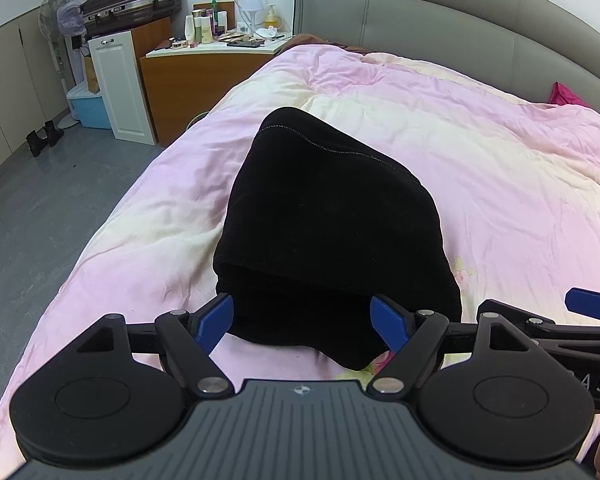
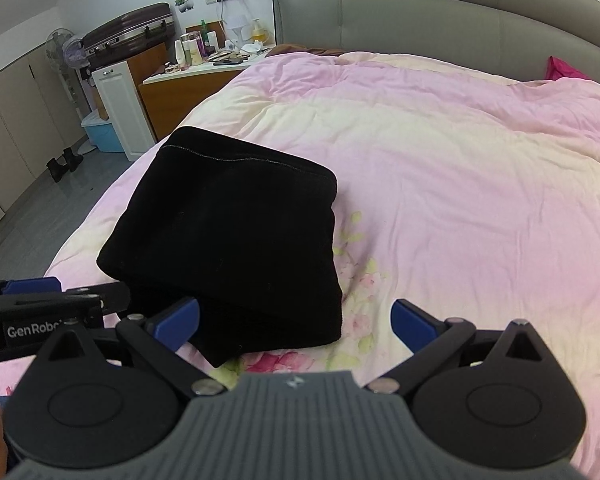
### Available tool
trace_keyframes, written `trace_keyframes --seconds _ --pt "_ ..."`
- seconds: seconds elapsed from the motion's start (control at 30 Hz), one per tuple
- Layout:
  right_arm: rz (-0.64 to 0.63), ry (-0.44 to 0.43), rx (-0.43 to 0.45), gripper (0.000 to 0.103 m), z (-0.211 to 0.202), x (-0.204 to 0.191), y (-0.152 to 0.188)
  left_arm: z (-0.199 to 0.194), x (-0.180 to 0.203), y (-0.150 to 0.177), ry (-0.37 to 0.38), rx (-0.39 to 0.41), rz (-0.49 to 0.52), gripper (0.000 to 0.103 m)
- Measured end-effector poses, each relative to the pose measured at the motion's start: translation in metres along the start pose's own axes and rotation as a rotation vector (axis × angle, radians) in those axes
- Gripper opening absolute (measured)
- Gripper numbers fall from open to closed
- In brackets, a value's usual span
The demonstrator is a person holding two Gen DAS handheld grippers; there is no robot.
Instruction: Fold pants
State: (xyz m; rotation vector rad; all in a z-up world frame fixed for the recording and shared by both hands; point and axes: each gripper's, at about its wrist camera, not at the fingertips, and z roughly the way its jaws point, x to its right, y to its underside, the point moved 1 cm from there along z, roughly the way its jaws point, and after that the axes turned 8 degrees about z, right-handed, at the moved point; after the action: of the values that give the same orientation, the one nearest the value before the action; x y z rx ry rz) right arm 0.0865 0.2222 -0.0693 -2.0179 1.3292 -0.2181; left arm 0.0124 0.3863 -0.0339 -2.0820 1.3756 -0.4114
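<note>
The black pants point(image 1: 328, 232) lie folded into a thick bundle on the pink and cream duvet point(image 1: 480, 168); a stitched hem runs along the far edge. My left gripper point(image 1: 304, 320) hovers at the bundle's near edge, open wide, its blue fingertips point(image 1: 220, 316) either side of that edge without pinching it. In the right wrist view the pants point(image 2: 228, 232) sit left of centre. My right gripper point(image 2: 296, 320) is open wide over their near right corner, with nothing gripped. The left gripper point(image 2: 40, 296) shows at that view's left edge, and one blue fingertip of the right gripper point(image 1: 592, 302) shows in the left wrist view.
A grey padded headboard point(image 1: 440, 28) runs along the far side of the bed. A magenta cloth point(image 1: 564, 94) lies by it. Left of the bed stand a cluttered wooden nightstand point(image 1: 196, 88), a white cabinet point(image 1: 120, 88), a suitcase point(image 1: 132, 4), a fan, a blue bin and dark boots point(image 1: 44, 140).
</note>
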Motion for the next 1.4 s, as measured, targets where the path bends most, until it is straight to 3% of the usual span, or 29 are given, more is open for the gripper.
trace_keyframes --seconds 0.13,0.27,0.53,1.4 --pt "0.004 0.006 -0.012 0.098 -0.001 0.000 -0.001 -0.008 0.004 0.007 0.007 -0.046 -0.003 0.091" --pt "0.015 0.003 -0.021 0.098 -0.024 -0.001 -0.005 -0.035 0.011 0.011 -0.025 -0.029 0.042 0.091" --pt "0.008 -0.012 0.031 0.098 -0.074 -0.004 -0.006 -0.070 0.007 -0.003 0.001 -0.002 0.018 0.091" --pt "0.014 -0.014 0.046 0.098 -0.096 0.000 0.002 -0.077 0.009 0.005 0.010 -0.008 0.009 0.091"
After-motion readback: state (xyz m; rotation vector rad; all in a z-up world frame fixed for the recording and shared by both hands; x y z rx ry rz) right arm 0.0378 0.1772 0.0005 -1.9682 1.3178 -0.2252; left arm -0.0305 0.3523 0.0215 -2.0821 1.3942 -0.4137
